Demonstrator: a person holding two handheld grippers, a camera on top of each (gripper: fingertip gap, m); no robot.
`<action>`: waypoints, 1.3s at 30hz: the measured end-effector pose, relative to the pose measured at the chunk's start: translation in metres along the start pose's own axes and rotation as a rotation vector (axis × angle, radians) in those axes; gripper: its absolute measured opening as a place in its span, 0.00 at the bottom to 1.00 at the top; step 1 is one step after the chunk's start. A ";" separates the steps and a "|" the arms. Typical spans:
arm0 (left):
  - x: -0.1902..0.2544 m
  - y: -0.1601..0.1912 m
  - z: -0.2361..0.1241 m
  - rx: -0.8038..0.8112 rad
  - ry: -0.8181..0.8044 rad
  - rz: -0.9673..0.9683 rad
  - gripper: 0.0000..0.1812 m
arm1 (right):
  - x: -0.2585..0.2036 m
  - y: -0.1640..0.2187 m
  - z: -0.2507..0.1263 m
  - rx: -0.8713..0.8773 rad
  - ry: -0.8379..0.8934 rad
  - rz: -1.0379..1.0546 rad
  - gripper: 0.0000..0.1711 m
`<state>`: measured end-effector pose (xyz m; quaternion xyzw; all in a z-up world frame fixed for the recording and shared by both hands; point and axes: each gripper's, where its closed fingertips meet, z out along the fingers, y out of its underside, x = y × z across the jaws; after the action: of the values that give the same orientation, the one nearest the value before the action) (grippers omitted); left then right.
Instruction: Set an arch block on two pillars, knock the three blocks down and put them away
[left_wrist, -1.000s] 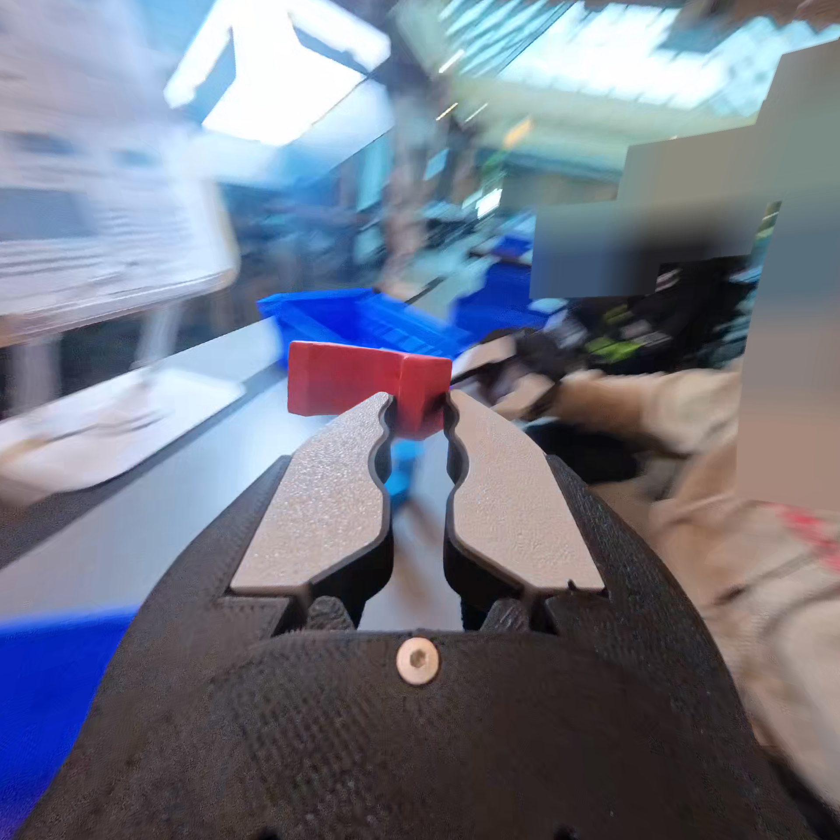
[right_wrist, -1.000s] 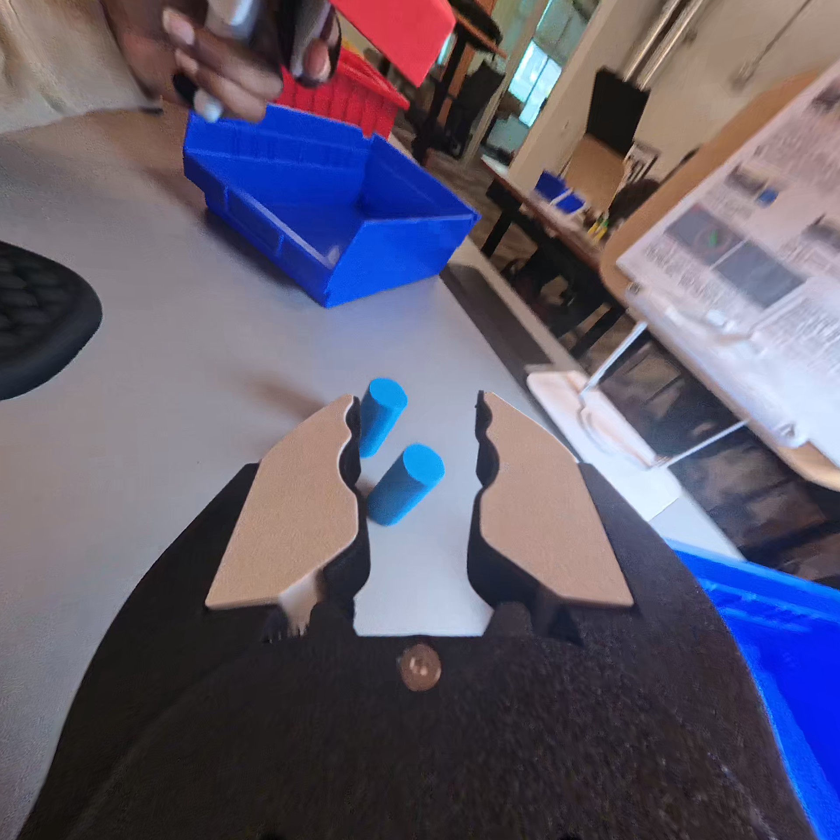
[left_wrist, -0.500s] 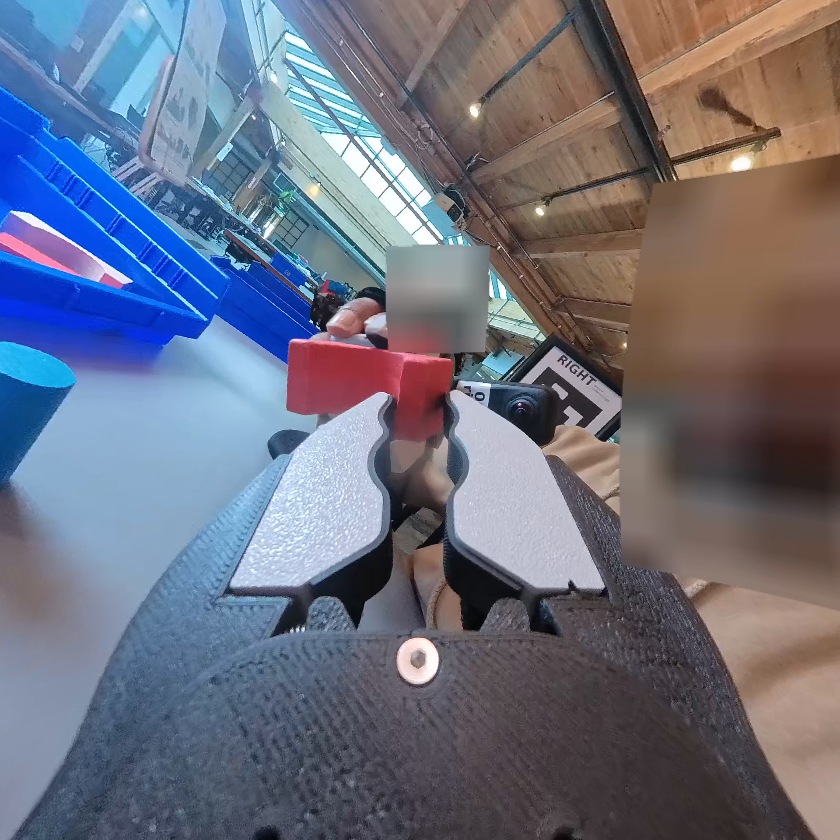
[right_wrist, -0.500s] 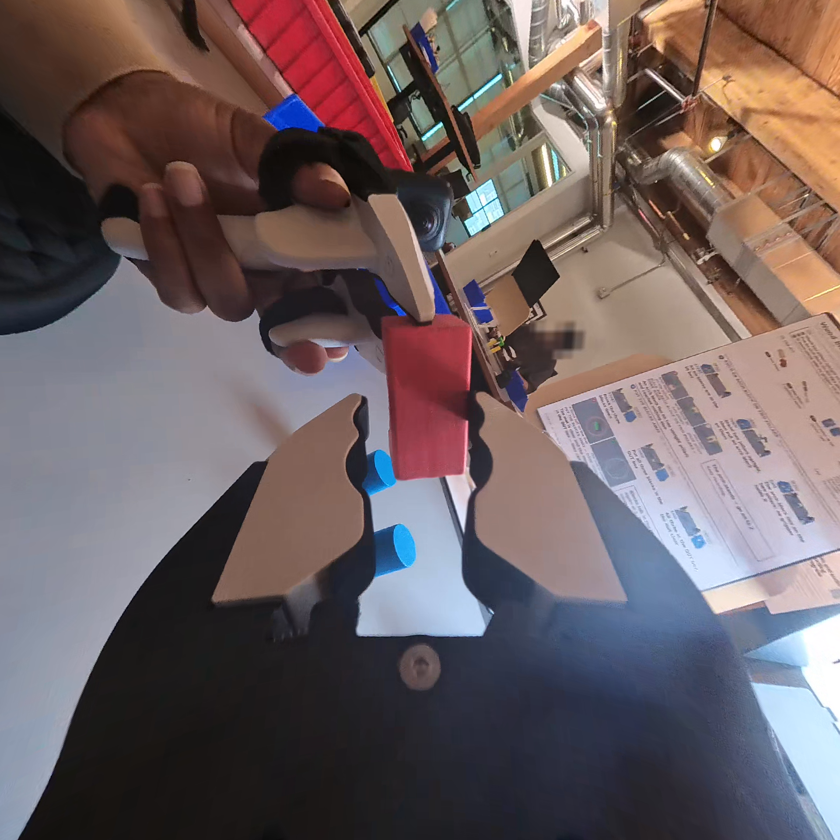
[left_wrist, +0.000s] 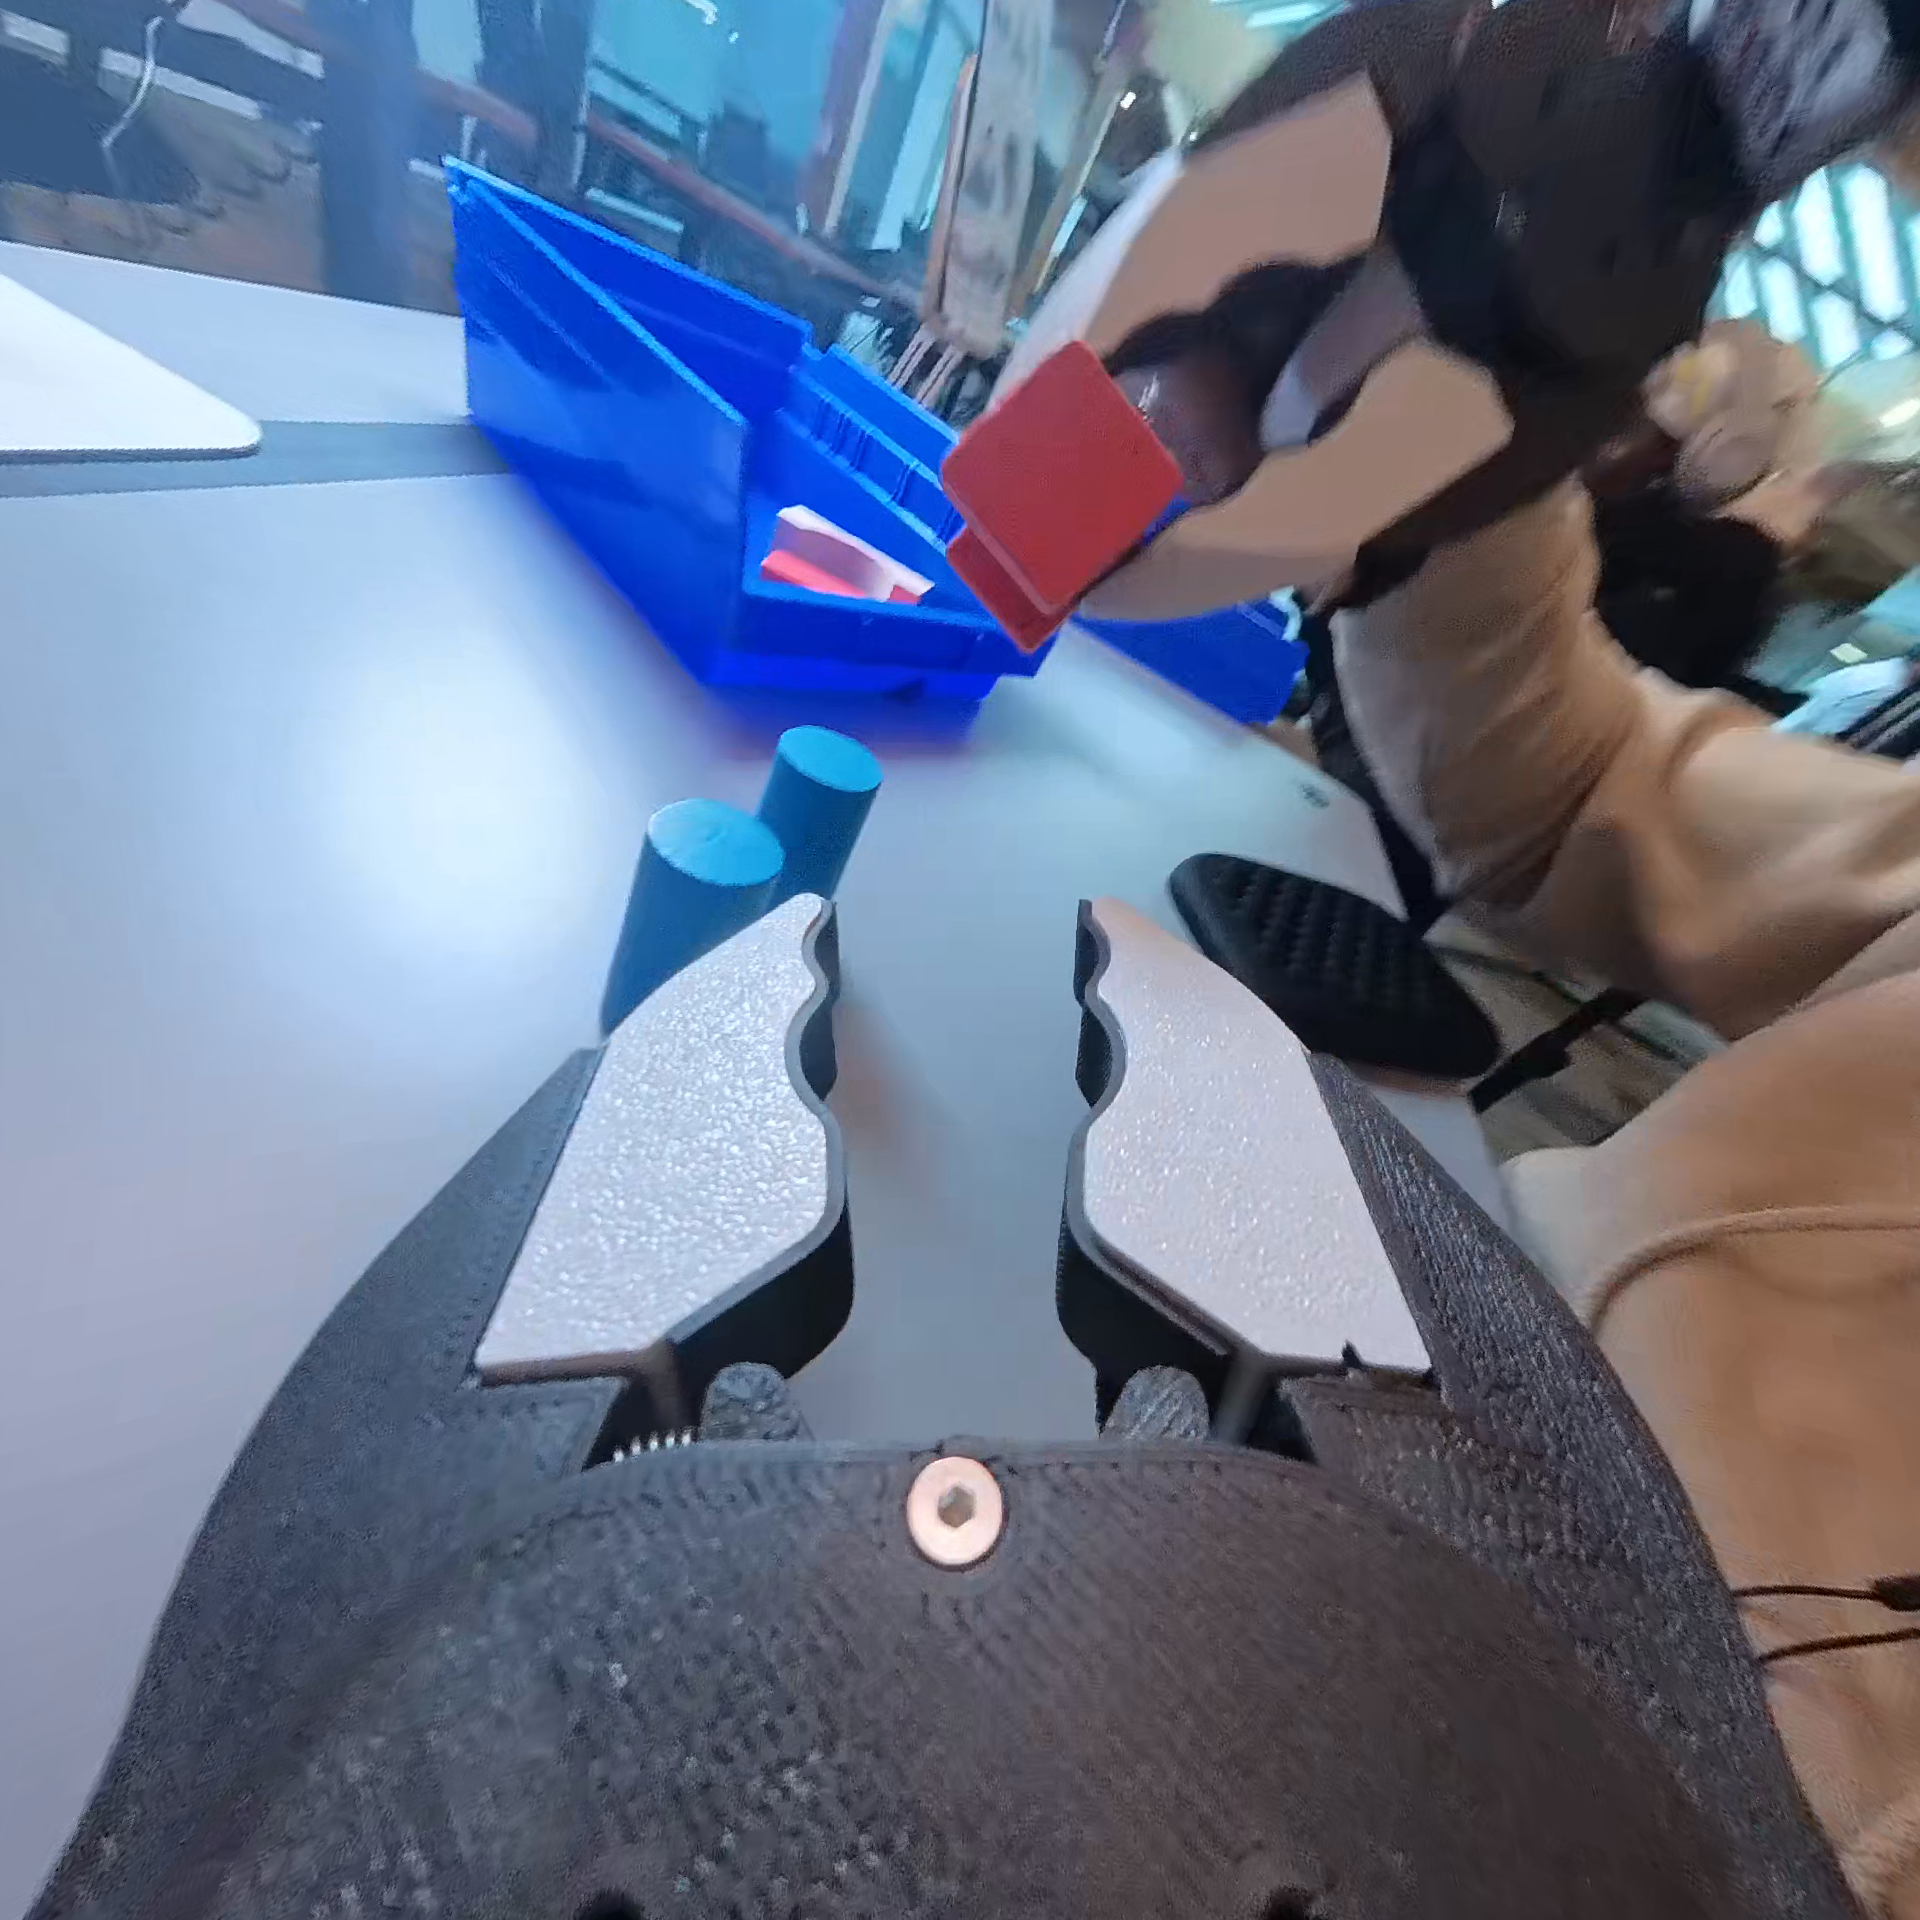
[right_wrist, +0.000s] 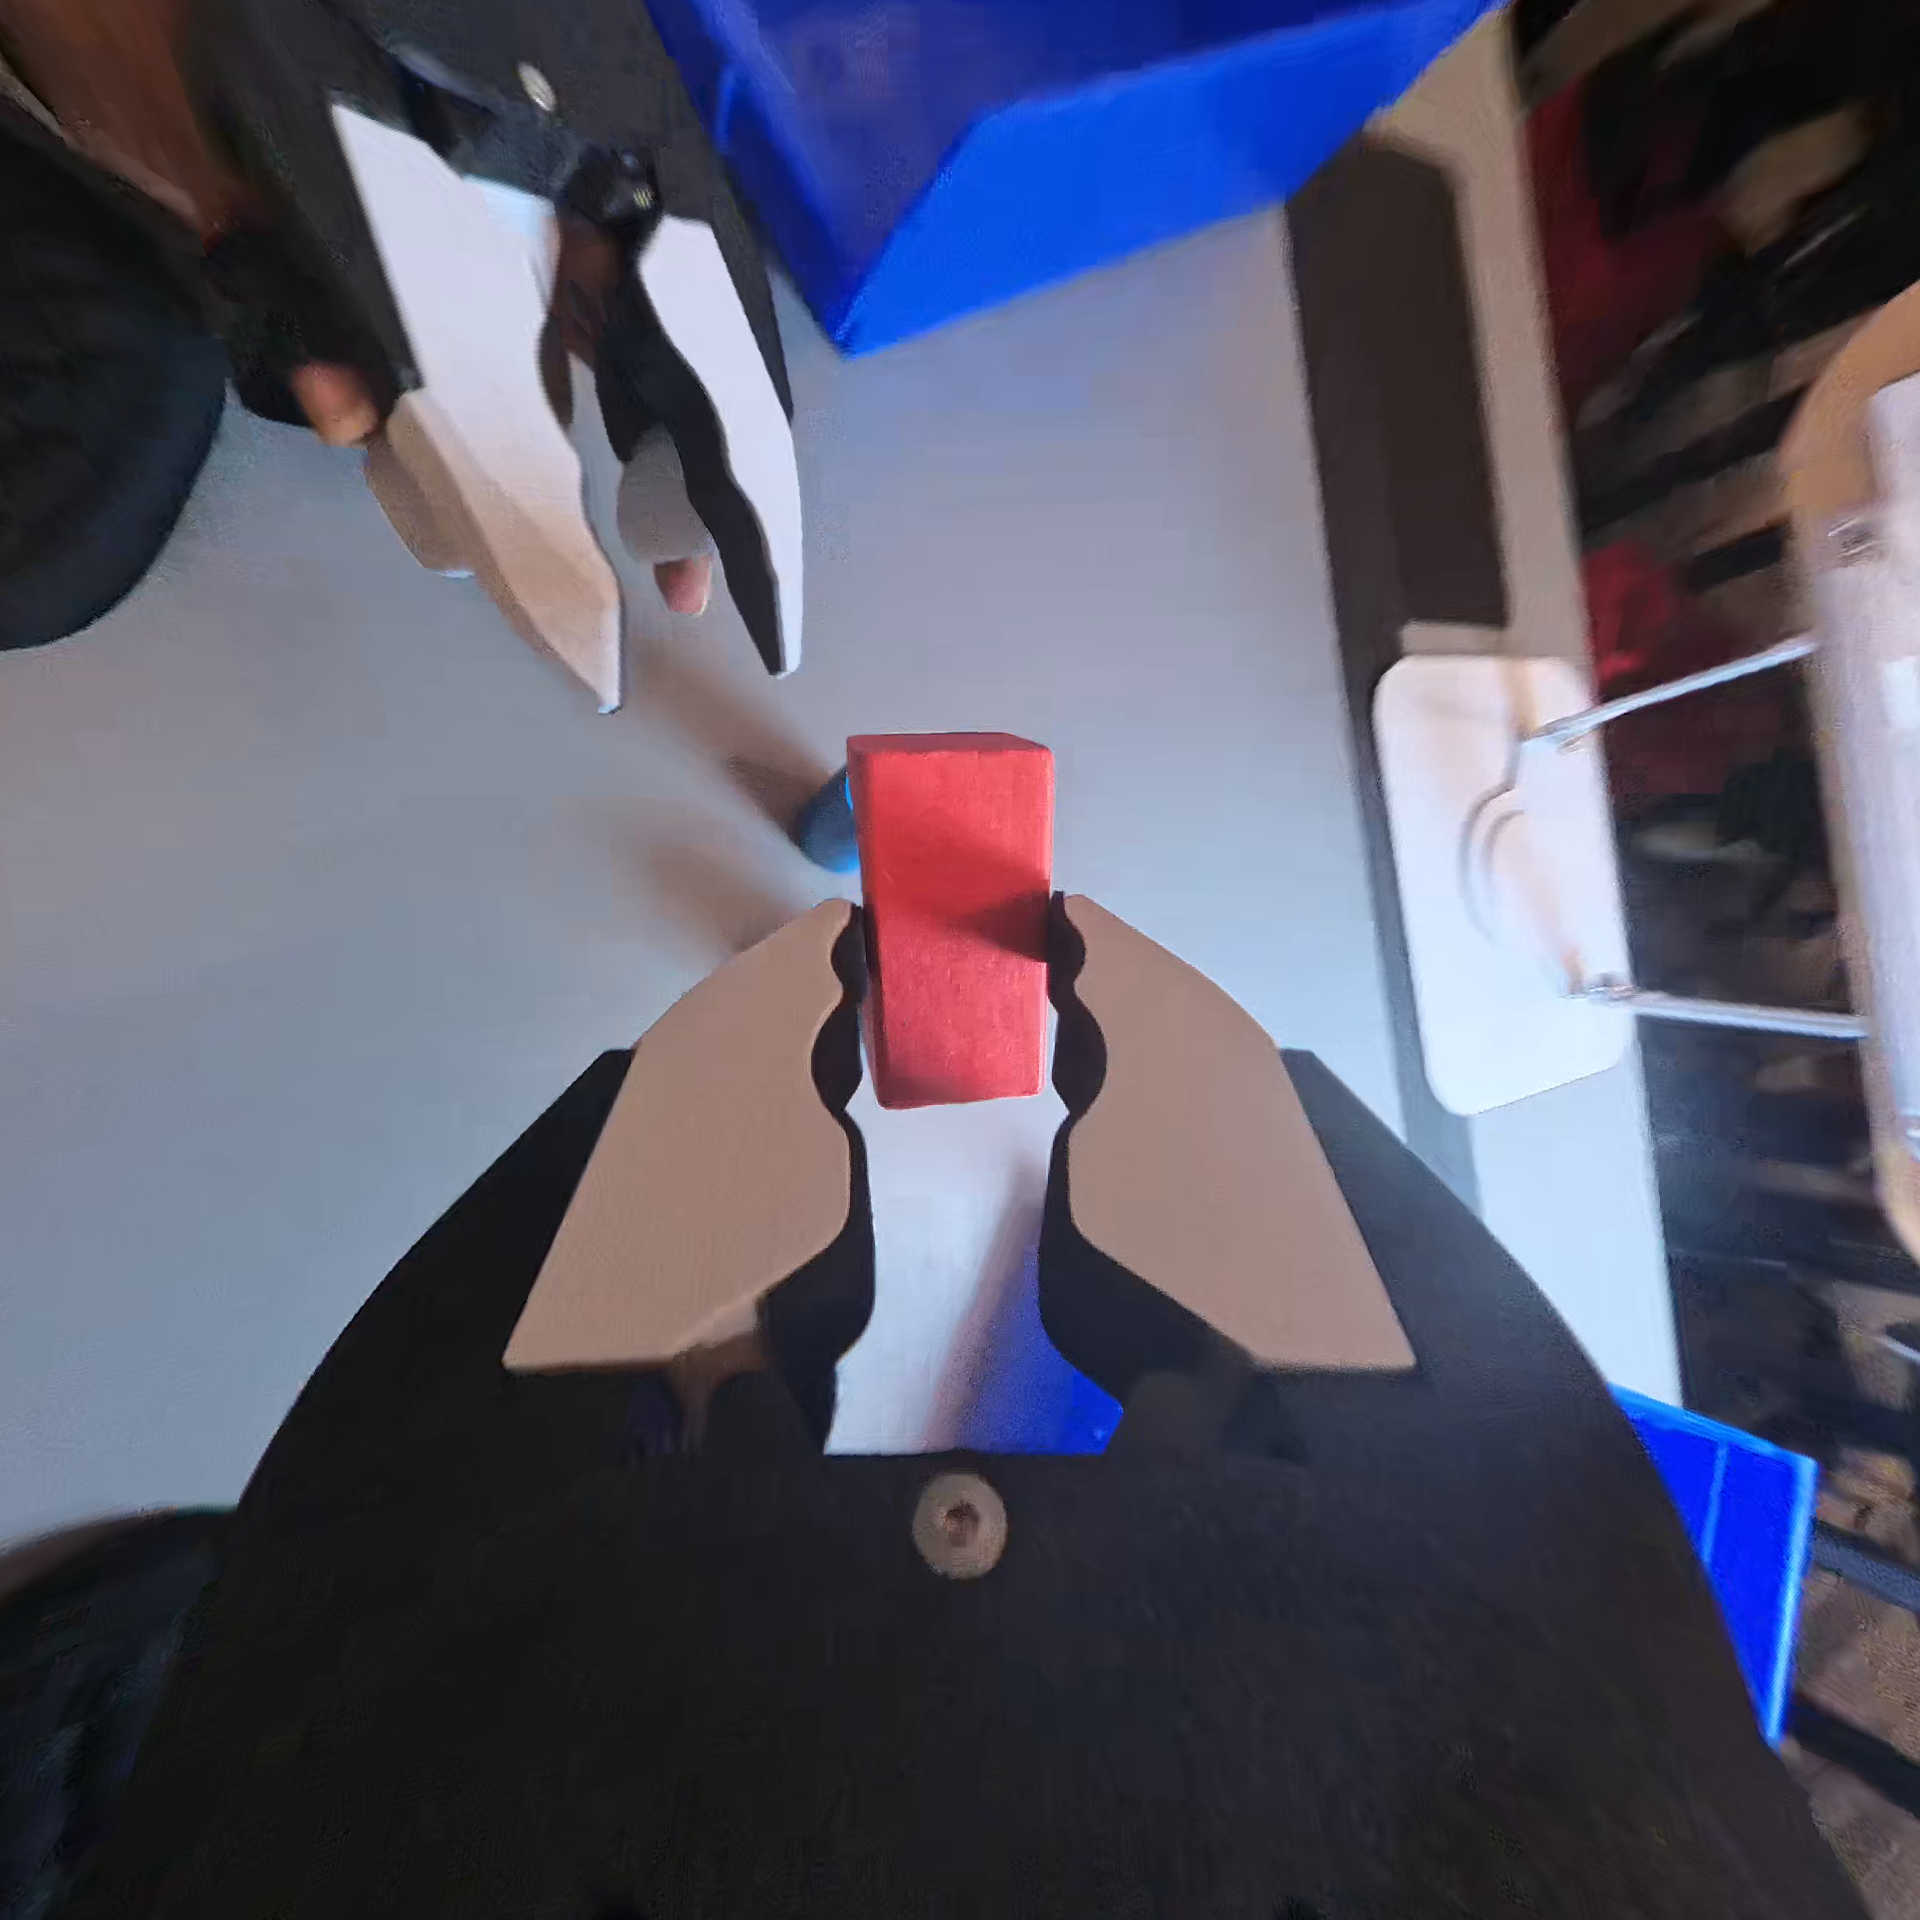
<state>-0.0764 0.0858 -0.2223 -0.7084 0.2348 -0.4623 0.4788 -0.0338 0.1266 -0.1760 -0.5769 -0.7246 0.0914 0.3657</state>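
Only in our left wrist view do both blue pillars (left_wrist: 717, 894) show, upright on the worktop (left_wrist: 260, 831) before the blue bin (left_wrist: 623, 416). Our left tool (left_wrist: 954, 940) hangs released, low beside them. Our right tool (right_wrist: 954, 935), pitched downward, clenches the red arch block (right_wrist: 951, 914) above the pillars.

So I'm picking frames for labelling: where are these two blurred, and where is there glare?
Left wrist view: right gripper and person smeared, pale glare on the table, cylinders sharp. Right wrist view: red block crisp, edges and left gripper motion-blurred.
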 end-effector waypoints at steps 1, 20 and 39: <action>-0.004 0.005 0.001 -0.026 -0.033 0.020 0.24 | 0.005 0.002 0.005 -0.055 -0.051 0.019 0.20; -0.034 0.035 0.013 -0.236 -0.259 0.256 0.27 | 0.008 0.021 0.045 -0.313 -0.334 0.077 0.20; -0.036 0.039 0.016 -0.276 -0.287 0.285 0.27 | -0.005 0.029 0.063 -0.345 -0.344 0.049 0.20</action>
<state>-0.0743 0.1044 -0.2750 -0.7852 0.3227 -0.2483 0.4666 -0.0509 0.1499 -0.2391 -0.6244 -0.7668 0.0719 0.1304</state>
